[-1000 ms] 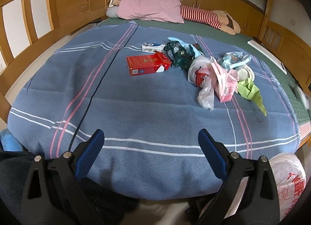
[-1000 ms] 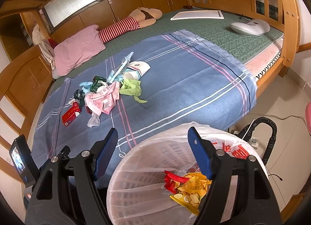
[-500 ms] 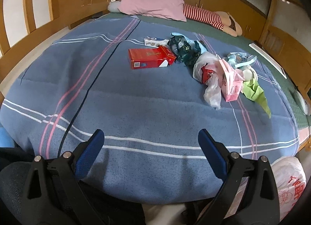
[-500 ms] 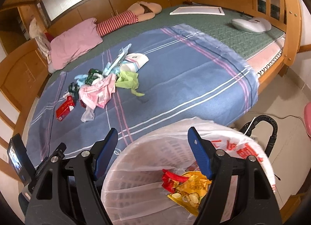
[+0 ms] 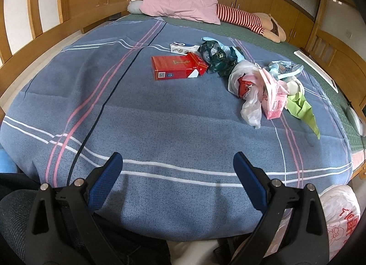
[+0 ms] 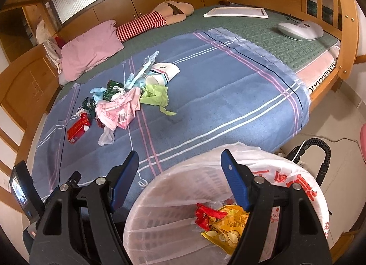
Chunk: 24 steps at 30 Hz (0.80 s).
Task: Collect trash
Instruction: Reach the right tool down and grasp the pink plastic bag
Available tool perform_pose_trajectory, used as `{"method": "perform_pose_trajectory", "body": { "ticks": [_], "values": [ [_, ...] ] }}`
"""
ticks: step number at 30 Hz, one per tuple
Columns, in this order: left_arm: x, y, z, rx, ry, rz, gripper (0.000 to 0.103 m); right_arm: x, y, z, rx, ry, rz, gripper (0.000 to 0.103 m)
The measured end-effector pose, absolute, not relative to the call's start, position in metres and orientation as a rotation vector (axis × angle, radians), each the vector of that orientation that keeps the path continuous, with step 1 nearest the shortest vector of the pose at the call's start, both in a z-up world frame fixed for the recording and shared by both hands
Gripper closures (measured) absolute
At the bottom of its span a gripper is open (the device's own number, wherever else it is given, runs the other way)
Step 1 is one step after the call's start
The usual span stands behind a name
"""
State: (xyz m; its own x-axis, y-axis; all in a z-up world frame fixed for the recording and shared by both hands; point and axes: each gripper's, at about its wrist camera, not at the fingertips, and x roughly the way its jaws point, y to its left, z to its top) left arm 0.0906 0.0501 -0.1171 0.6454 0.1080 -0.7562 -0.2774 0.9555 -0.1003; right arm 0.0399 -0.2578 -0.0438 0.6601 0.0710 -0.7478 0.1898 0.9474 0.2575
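Left tongs (image 5: 178, 167) spread wide, nothing between blue pads, hovering over near edge of blue striped blanket (image 5: 160, 113) on bed. Right tongs (image 6: 179, 162) likewise spread, empty, poised above white plastic-lined basket bin (image 6: 160, 196) holding yellow chip packet (image 6: 226, 226) and red wrapper (image 6: 205, 214).

Trash heap mid-blanket, well apart from both tongs: flat red cardboard box (image 5: 176, 68), crumpled dark green foil wrapper (image 5: 217, 58), white plastic bag (image 5: 247, 95), pink printed bag (image 5: 274, 97), lime green crumpled paper (image 5: 302, 107).
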Motion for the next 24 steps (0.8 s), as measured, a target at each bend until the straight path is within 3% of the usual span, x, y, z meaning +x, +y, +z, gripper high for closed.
{"method": "perform_pose_trajectory", "body": {
  "ticks": [10, 24],
  "values": [
    [0.087, 0.056, -0.115, -0.25, 0.836, 0.219, 0.006, 0.087, -0.241, -0.059, 0.333, 0.894, -0.031, 0.03],
    [0.091, 0.073, -0.115, -0.249, 0.796, 0.38, 0.006, 0.261, -0.198, -0.103, 0.215, 1.05, 0.012, 0.03]
  ]
}}
